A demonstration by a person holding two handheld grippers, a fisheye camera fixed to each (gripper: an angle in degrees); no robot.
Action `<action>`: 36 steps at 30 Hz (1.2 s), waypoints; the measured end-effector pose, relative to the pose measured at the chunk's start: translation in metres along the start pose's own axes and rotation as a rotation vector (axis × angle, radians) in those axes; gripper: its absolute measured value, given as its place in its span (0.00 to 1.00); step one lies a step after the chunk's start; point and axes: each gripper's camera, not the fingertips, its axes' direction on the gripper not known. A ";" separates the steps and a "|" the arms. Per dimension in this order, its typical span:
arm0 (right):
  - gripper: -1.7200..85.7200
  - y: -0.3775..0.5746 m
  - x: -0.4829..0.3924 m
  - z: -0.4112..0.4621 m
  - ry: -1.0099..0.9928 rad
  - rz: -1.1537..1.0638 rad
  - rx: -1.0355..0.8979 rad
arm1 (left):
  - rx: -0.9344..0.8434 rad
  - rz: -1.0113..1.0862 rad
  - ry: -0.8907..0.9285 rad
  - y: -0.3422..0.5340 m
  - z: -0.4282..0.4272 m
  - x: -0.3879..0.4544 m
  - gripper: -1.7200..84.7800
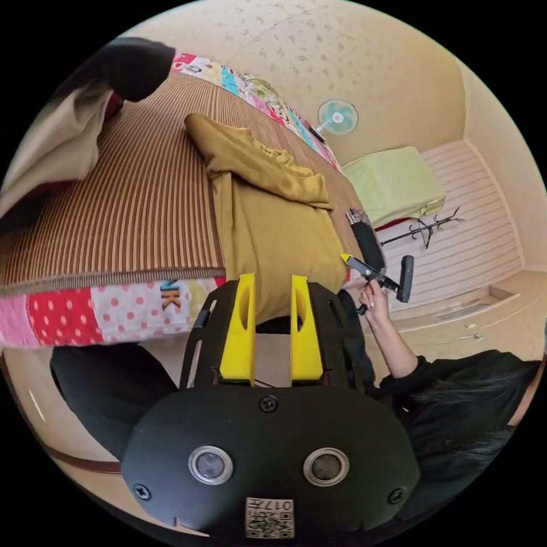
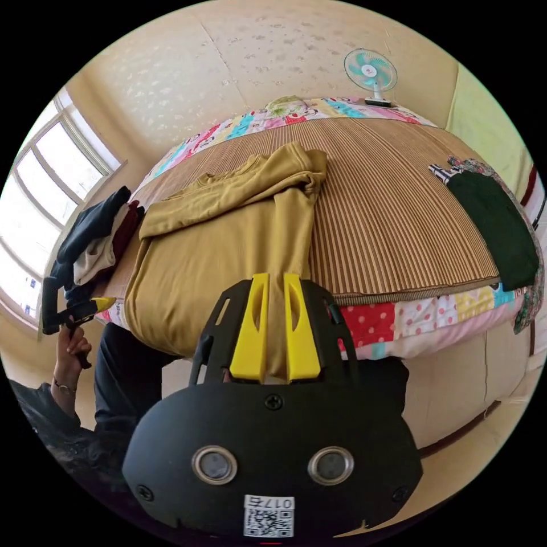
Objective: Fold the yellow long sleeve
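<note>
A bed (image 2: 399, 205) with a striped mat and a patchwork quilt edge stands against a pale wall, a small fan (image 2: 370, 71) behind it. The yellow shirt (image 2: 228, 245) lies on the mat, both sleeves folded across its upper part, its hem hanging over the near edge. In the left gripper view the left gripper (image 1: 272, 285) has its jaws apart, the hem between them with gaps on both sides. In the right gripper view the right gripper (image 2: 276, 282) has narrow jaws with a strip of shirt between them; I cannot tell if they press it. Dark clothes (image 2: 94, 239) sit piled at one side, a dark green garment (image 2: 496, 228) at the other.
</note>
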 end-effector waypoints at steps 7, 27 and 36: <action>0.03 -0.070 -0.016 0.047 0.028 -0.086 -0.175 | -0.105 -0.007 -0.061 -0.070 0.094 -0.001 0.05; 0.16 -0.094 0.039 -0.041 -0.131 0.093 -0.039 | 0.067 -0.020 -0.078 -0.066 0.036 -0.007 0.18; 0.13 -0.021 0.100 -0.090 -0.414 0.411 0.096 | 0.011 -0.229 0.134 0.021 0.051 -0.031 0.07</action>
